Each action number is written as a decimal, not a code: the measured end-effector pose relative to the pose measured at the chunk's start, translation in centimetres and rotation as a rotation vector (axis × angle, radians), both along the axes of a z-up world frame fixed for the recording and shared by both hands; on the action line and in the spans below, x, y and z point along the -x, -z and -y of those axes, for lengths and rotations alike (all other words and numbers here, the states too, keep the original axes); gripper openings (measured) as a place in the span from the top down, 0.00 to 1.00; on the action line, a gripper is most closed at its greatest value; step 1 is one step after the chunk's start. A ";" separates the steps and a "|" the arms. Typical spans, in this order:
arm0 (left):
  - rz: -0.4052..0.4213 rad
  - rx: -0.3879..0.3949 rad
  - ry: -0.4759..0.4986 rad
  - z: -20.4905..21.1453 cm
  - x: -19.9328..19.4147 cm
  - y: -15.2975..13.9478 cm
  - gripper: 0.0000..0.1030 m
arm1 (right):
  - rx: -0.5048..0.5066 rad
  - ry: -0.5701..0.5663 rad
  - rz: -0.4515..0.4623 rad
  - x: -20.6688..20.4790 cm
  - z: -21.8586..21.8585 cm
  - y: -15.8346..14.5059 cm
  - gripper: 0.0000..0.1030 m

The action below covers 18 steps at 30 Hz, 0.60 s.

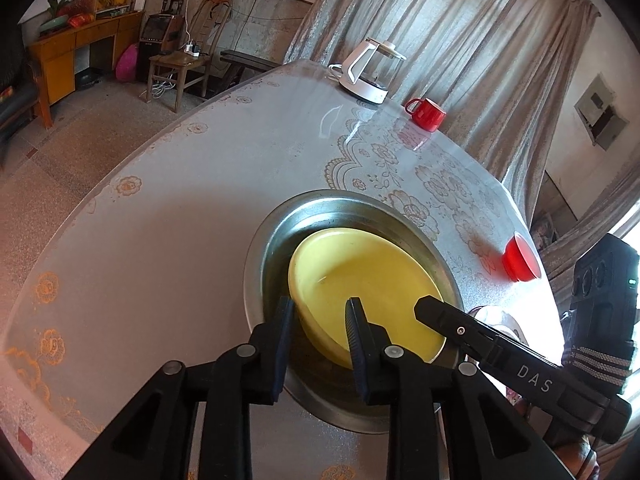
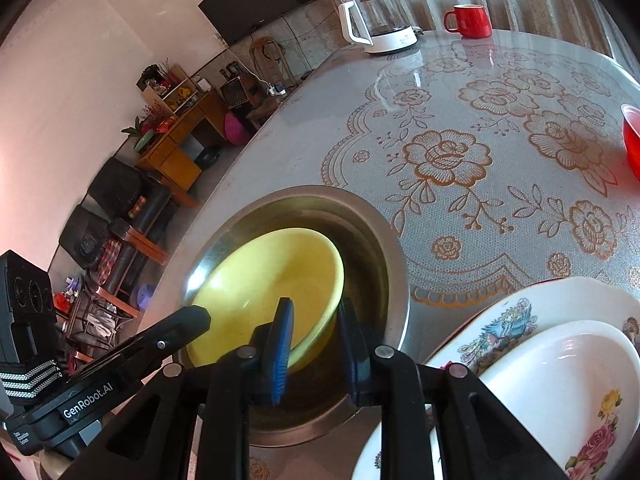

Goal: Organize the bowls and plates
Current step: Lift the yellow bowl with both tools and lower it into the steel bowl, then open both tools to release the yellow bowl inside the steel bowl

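A yellow bowl [image 1: 372,276] [image 2: 264,280] sits inside a steel basin [image 1: 256,260] [image 2: 400,300] on the table. My left gripper [image 1: 320,320] straddles the bowl's near-left rim, one finger outside and one inside, with a clear gap, so it is open. My right gripper [image 2: 316,332] straddles the opposite rim the same way, pads apart from the wall, open. Each gripper also shows in the other's view as a black finger over the bowl's edge. A floral plate [image 2: 500,328] with a white flowered dish [image 2: 560,380] on it lies to the right of the basin.
A red bowl [image 1: 520,258] [image 2: 632,140] stands farther right on the lace-patterned table. A red mug [image 1: 428,114] [image 2: 472,20] and a white kettle [image 1: 370,72] [image 2: 380,24] are at the far edge by the curtain. The table's left edge drops to the floor.
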<state>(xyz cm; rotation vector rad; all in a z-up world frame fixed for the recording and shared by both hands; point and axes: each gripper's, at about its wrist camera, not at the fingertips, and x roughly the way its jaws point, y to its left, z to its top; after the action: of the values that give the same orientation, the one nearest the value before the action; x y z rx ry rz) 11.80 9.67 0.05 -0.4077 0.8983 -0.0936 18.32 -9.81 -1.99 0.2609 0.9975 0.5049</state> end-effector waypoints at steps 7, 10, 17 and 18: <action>0.011 -0.030 0.003 0.4 0.2 0.0 0.73 | 0.056 -0.004 0.046 0.6 -0.5 -0.3 0.79; 0.015 -0.034 0.005 0.3 0.4 -0.1 0.72 | 0.078 -0.005 0.063 0.8 -0.7 -0.4 0.79; 0.042 -0.089 0.003 0.8 1.0 -0.4 0.68 | 0.070 -0.002 0.072 0.8 -0.5 -0.4 0.79; 0.047 -0.099 0.002 0.9 1.1 -0.5 0.68 | 0.072 0.001 0.074 1.0 -0.6 -0.4 0.79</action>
<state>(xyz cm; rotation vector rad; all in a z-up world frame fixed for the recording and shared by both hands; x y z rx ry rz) 10.68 8.81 0.50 -0.3111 0.8532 -0.0595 17.37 -9.24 -1.59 0.1774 0.9413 0.4741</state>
